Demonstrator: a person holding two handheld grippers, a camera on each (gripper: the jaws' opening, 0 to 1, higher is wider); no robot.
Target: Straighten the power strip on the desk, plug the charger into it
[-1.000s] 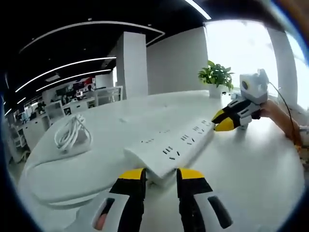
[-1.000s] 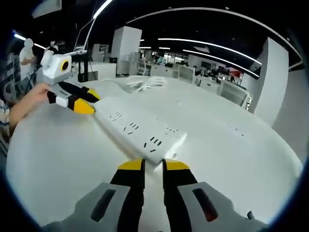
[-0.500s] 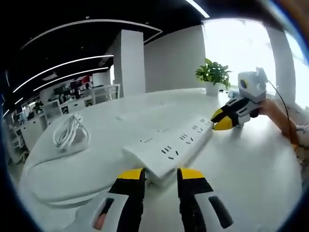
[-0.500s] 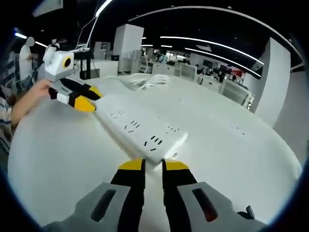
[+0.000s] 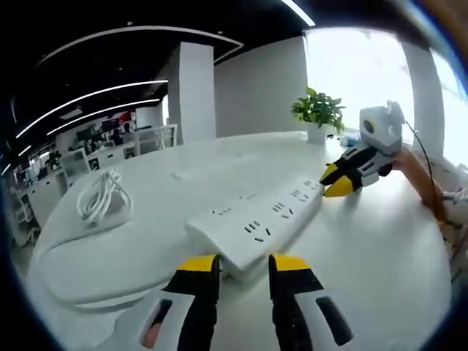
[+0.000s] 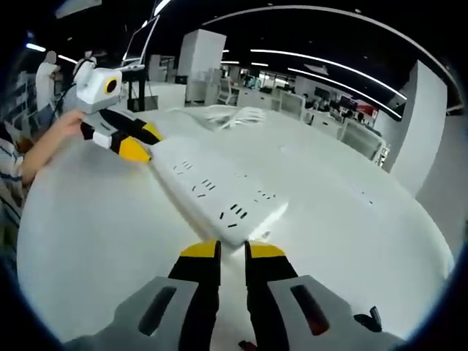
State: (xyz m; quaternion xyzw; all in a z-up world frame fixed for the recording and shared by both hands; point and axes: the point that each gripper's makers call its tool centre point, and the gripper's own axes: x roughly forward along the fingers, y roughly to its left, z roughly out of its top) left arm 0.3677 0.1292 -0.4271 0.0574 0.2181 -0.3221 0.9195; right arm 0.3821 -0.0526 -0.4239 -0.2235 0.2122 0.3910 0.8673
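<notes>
I judge the task to be in its first step: the power strip (image 5: 257, 223) is being squared up on the desk (image 5: 380, 256), and the plugging has not begun. My left hand-held gripper (image 5: 244, 265) sits at one short end of the strip, its yellow-tipped jaws narrowly apart with the strip's end just beyond the tips; I cannot tell whether they touch it, and they grip nothing that I can see. My right hand-held gripper (image 6: 232, 251) stands at the opposite end, jaws nearly together, the tips right at the strip's corner, nothing clamped between them. In the left gripper view the right one appears at the far end of the strip, jaws close together and their tips against it. The strip is a long flat white bar with several rows of dark socket slots on top, lying flat across the desk. A coil of white cable (image 5: 102, 199), possibly the charger's lead, lies well apart from the strip; the charger itself I cannot make out.
</notes>
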